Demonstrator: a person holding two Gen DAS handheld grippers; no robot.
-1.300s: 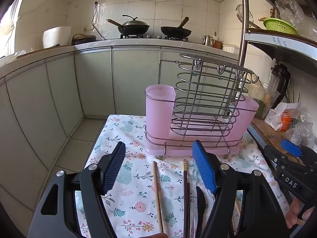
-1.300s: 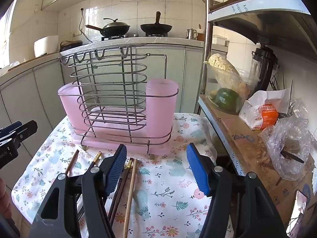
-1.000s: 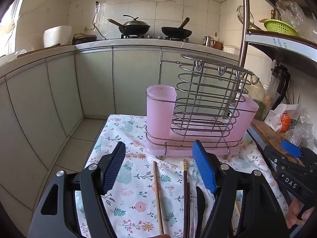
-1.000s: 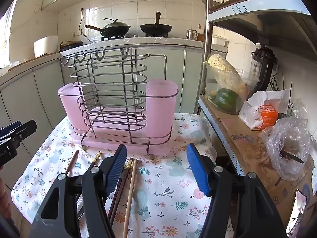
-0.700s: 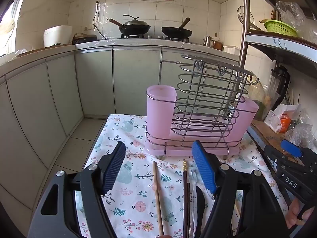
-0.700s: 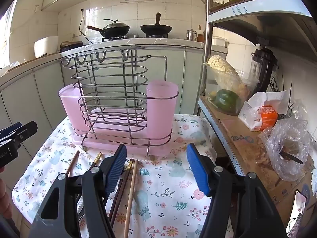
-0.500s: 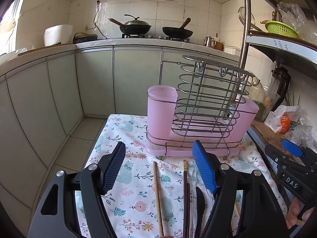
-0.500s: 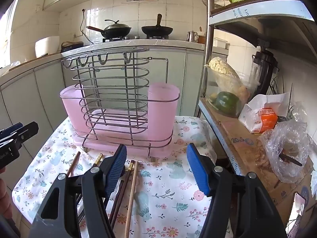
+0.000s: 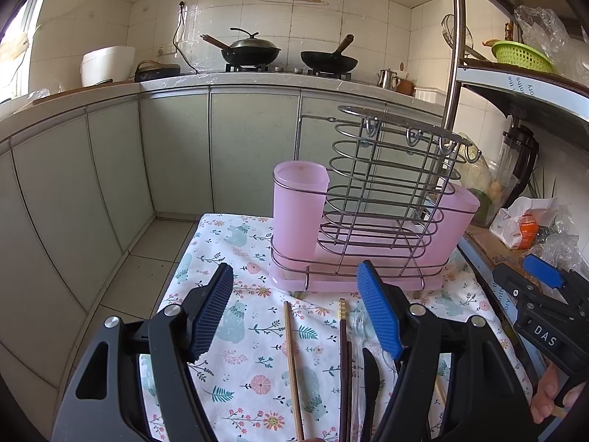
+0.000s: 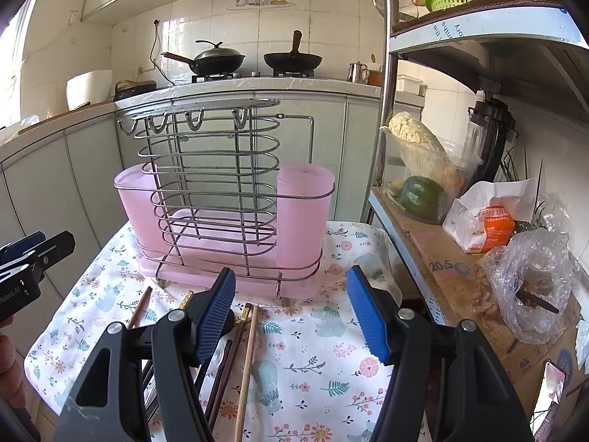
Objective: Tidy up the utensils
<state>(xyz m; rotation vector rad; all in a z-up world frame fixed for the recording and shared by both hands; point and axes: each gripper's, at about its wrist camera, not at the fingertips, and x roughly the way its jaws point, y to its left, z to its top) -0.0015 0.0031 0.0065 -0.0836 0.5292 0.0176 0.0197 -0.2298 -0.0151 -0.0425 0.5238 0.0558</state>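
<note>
Chopsticks [image 9: 292, 361] lie loose on the floral tablecloth [image 9: 235, 243], near side of the wire utensil rack [image 9: 379, 199], their long axes running near to far with tips toward the rack. I count 1 pale stick apart on the left and at least 3 darker ones [image 10: 224, 364] bunched beside a black utensil [image 9: 370, 379]. The rack carries 2 pink cups [image 10: 303, 217]. The left gripper [image 9: 294, 313] and right gripper [image 10: 291, 311] both hover spread wide, holding nothing.
</note>
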